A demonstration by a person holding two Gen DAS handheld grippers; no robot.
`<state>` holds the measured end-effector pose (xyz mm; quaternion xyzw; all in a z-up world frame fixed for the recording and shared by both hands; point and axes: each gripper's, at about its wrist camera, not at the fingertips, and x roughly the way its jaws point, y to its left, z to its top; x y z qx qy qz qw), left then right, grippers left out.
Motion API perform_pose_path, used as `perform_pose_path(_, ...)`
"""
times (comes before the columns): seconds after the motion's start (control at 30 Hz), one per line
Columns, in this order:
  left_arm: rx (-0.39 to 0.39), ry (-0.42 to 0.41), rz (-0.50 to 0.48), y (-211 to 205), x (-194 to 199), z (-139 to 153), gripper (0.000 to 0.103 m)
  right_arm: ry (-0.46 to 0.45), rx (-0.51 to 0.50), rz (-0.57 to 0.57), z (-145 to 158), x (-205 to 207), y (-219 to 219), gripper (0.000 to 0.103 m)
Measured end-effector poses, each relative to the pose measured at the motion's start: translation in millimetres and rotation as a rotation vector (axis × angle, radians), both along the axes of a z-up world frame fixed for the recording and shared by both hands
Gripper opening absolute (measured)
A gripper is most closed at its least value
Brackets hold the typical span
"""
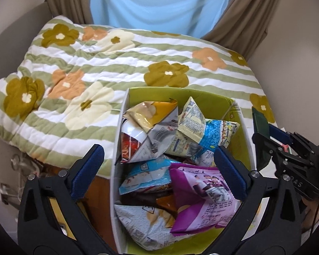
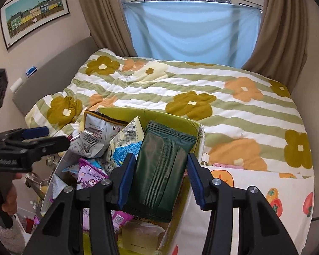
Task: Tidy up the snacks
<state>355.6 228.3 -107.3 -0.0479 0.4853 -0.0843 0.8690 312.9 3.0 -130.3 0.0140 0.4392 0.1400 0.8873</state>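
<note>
I am holding the right gripper (image 2: 159, 176) clamped on a dark green packet (image 2: 159, 170), its long axis running straight out along the fingers, upright over the right side of the snack box (image 2: 198, 131). My left gripper (image 1: 159, 170) is hanging with jaws spread wide and empty above the pile of packets (image 1: 170, 148) filling the box's left part. The box is lying directly below and ahead of the packet, so I am judging the right hand nearer for the drop.

Snack packets (image 1: 180, 148) in green box (image 1: 242, 131)
</note>
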Motion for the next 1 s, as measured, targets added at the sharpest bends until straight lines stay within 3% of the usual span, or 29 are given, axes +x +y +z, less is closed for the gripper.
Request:
perform_pose_path(0.07, 0.005, -0.001, -0.003, 1.0, -0.4, -1.9, 0.102, 0.022, 0.0, -0.013, -4.7, 1.2, 1.4, 0.051)
perform_pose_path(0.13, 0.017, 0.001, -0.007, 1.1, -1.0, -4.8, 0.102, 0.051, 0.007, -0.017, -11.8, 2.7, 1.9, 0.072)
perform_pose_path(0.2, 0.024, 0.009, -0.015, 1.3, -1.2, -10.0, 0.102, 0.048, 0.028, -0.032, -14.5, -0.3, -1.1, 0.101)
perform_pose_path(0.4, 0.018, 0.016, -0.004, 1.1, -6.5, -14.0, 0.102, 0.069, 0.03, -0.061, -19.7, -7.2, -3.4, 0.102)
perform_pose_path(0.57, 0.043, -0.02, 0.012, -7.5, -27.1, 2.6, 0.102, 0.045, 0.036, -0.05, -7.9, -16.9, -6.0, 0.102)
perform_pose_path(0.77, 0.061, -0.118, 0.028, -26.7, -73.1, 41.5, 0.102, -0.041, 0.058, -0.049, 28.8, -48.1, -23.0, 0.102)
perform_pose_path(1.0, 0.094, -0.259, 0.052, -63.7, -156.6, 89.3, 0.102, -0.175, 0.007, -0.095, 88.5, -121.5, -58.3, 0.102)
